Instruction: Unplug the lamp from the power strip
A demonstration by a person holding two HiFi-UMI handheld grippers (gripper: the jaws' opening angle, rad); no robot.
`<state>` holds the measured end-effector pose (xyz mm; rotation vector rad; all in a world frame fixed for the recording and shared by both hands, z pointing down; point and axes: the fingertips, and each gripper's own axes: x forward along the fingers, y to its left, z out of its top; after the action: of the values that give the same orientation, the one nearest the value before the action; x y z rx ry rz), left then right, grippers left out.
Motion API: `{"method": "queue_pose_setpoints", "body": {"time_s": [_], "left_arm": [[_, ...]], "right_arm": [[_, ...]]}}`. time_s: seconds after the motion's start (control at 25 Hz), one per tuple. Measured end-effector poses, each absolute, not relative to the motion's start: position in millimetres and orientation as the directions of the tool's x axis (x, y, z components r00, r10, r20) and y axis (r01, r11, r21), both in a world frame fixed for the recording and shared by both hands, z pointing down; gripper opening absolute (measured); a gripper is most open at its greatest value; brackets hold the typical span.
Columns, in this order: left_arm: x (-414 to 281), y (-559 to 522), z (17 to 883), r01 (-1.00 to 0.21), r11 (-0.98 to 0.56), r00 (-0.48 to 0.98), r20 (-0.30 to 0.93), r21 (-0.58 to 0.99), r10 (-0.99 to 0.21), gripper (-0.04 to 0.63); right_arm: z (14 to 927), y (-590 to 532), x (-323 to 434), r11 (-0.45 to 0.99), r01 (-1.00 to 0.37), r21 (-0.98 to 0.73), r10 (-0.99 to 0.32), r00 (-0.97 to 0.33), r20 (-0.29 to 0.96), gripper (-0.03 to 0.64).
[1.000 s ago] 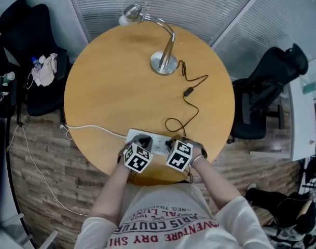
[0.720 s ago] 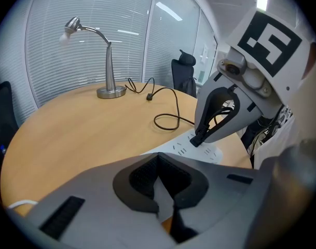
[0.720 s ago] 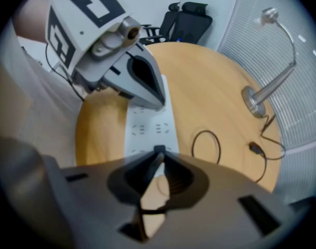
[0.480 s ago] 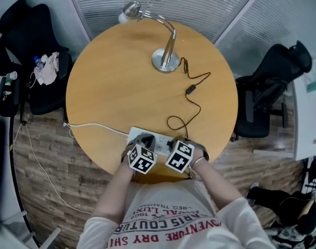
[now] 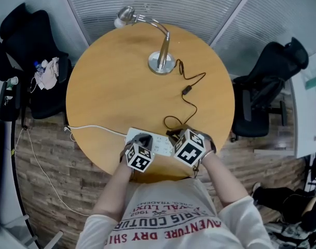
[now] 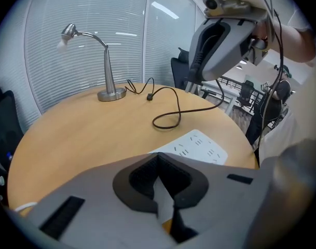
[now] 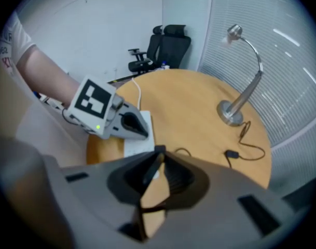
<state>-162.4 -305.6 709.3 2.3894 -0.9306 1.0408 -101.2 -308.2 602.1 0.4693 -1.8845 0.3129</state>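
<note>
Plug [image 7: 152,172] looks out, job abt done: R tongs [image 7: 159,152] pinch it clear of power strip [image 6: 196,145]; L tongs [image 6: 156,157] closed, empty, at counter's [image 5: 111,87] near edge.

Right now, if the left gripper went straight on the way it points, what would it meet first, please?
Most likely the white power strip, which lies just ahead of the left gripper; depth is unclear, so it may already touch it.

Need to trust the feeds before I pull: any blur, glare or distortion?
Head view: sharp, evenly lit, fisheye bows the blinds. Left gripper view: lamp crisp, near fingers soft, dark corners. Right gripper view: softest; plug between its fingers is a dark smear.
</note>
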Motion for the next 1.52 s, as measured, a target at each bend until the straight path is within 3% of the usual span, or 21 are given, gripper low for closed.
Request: {"method": "queue_pose_setpoints", "body": {"time_s": [0.28,0.56,0.96,1.28,1.52], "left_arm": [[-162,-303,712,-0.693,-0.718,0.488,0.774,0.063,-0.404,0.028],[-170,-318,690,-0.745,-0.666,0.45,0.761,0.031,-0.467,0.028],[-180,-352,534,-0.803,-0.585,0.503,0.397,-0.113,-0.768,0.028],[-187,-338,427,-0.821,-0.566,0.554,0.131,-0.073,-0.822,0.028],[-184,-328,375,-0.826,-0.563,0.563,0.012,-0.034,-0.827,0.028]], "right_arm": [[586,-306,-97,0.868,-0.496,0.028,-0.227,-0.347,0.91,0.071],[554,-322,-92,0.789,-0.608,0.089,-0.426,-0.436,0.792,0.071],[477,-338,-92,0.695,-0.705,0.138,-0.668,-0.563,0.487,0.072],[411,-337,-88,0.641,-0.76,0.111,-0.763,-0.614,0.203,0.072],[371,-338,-82,0.602,-0.794,0.088,-0.798,-0.601,0.037,0.072]]}}
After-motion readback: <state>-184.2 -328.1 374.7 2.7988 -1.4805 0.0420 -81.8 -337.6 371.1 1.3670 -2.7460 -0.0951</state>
